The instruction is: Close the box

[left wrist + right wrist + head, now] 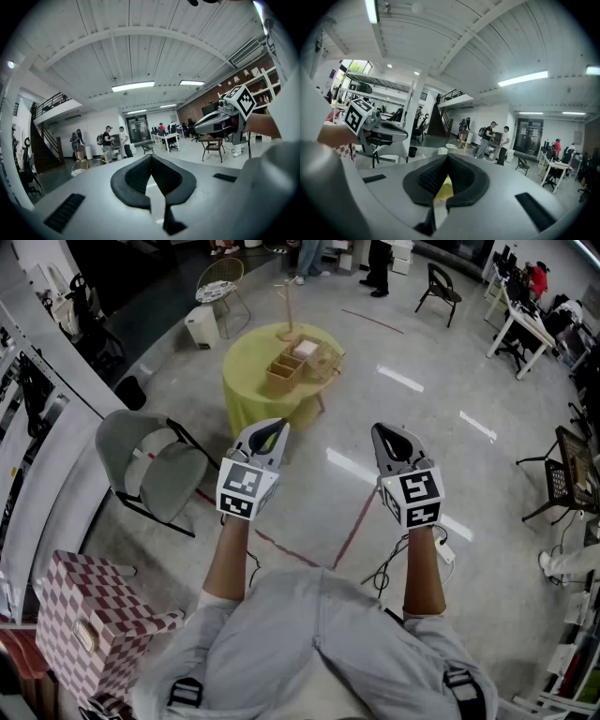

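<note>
Wooden boxes stand on a round table with a yellow cloth, well ahead of me across the floor; one holds something white. Both grippers are raised in front of me, far short of the table. My left gripper is shut with nothing between its pads, and the left gripper view shows its tips meeting. My right gripper is shut and empty too, its tips touching. A strip of the yellow cloth shows through the gap below them.
A grey chair stands to my left, and a red-checkered box is by my left hip. A white bin and a wire chair are beyond the table. Cables lie on the floor at right. People stand far off.
</note>
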A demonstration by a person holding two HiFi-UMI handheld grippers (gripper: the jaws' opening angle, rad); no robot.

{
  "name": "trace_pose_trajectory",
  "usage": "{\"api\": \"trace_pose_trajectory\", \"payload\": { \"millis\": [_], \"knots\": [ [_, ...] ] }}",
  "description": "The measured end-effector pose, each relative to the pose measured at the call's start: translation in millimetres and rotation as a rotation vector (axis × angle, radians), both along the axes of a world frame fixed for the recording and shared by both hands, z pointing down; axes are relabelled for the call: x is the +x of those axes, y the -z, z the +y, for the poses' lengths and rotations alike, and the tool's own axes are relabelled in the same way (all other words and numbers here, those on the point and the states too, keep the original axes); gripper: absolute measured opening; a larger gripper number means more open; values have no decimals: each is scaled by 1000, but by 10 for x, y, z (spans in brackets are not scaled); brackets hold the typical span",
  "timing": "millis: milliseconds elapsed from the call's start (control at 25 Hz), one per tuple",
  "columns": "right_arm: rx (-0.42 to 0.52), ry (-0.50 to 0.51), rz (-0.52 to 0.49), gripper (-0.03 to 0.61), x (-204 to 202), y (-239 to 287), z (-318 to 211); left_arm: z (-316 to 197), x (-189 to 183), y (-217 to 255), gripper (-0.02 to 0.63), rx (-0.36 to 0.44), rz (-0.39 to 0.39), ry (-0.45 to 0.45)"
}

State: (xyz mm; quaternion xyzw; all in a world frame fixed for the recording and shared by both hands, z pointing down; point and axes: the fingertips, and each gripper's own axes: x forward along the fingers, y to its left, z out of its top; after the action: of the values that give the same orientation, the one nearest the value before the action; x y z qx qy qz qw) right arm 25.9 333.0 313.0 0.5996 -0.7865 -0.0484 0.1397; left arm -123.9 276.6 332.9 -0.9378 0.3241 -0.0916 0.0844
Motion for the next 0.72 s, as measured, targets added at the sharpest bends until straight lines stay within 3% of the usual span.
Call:
{"api": "trace_pose_trajectory", "payload": {
  "millis": [720],
  "knots": [
    [-15,3,-28,23,731,-133,19,117,538,-135,29,-18,-24,61]
  ]
}}
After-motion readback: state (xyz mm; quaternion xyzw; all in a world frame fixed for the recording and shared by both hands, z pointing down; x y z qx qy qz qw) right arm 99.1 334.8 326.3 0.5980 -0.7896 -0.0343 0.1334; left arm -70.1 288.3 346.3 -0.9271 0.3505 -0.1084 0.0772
